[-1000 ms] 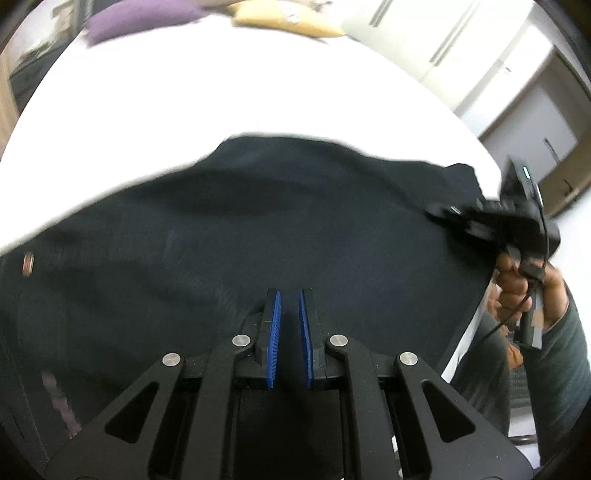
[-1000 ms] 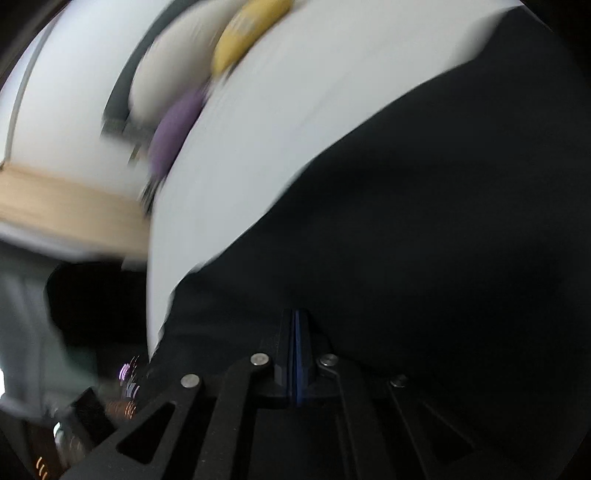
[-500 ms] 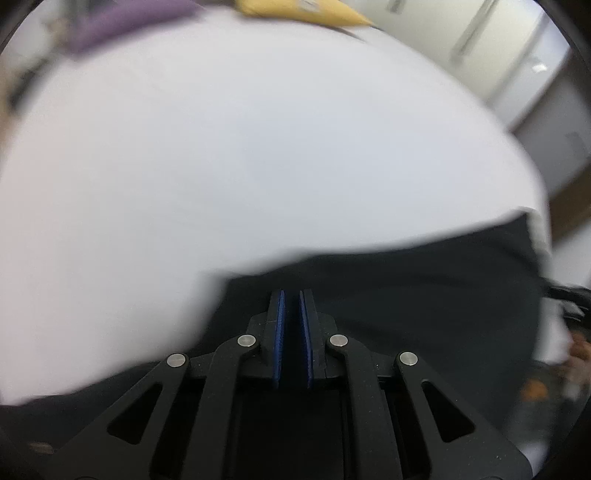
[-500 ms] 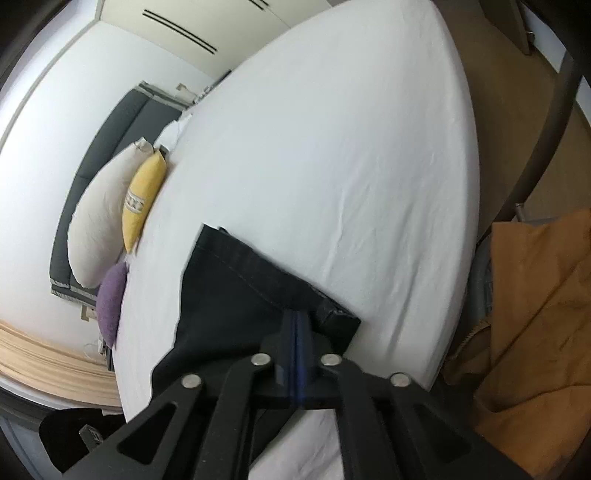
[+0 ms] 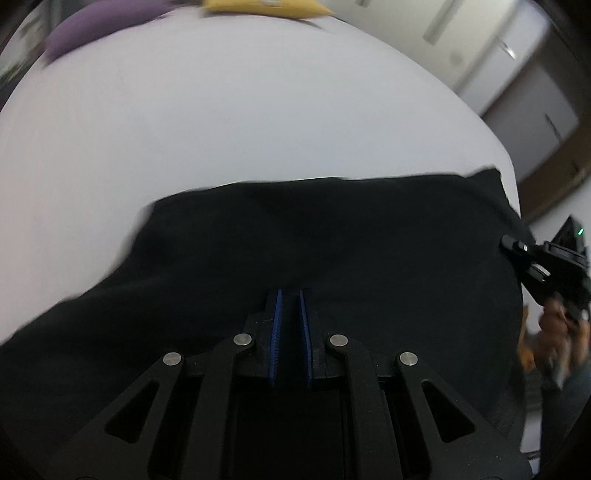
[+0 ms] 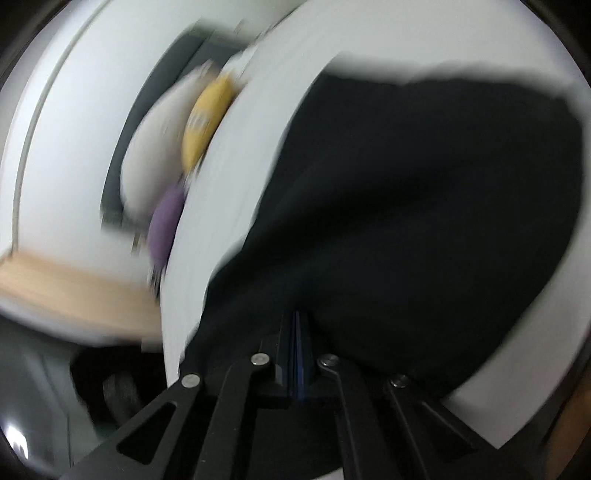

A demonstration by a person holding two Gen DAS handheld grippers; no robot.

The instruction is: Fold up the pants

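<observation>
Both hands have drawn the black pants [image 5: 325, 258] back across the white bed [image 5: 240, 122], the left gripper [image 5: 290, 306] and right gripper [image 6: 297, 325] each pinched shut on cloth at the near edge, so the fold looks nearly laid

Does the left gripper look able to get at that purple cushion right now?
Probably not: the left gripper sits low over the black pants, and the purple cushion lies across the white bed.

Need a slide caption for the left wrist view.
Left gripper clamps black pants on white bed; right gripper at edge.
</observation>
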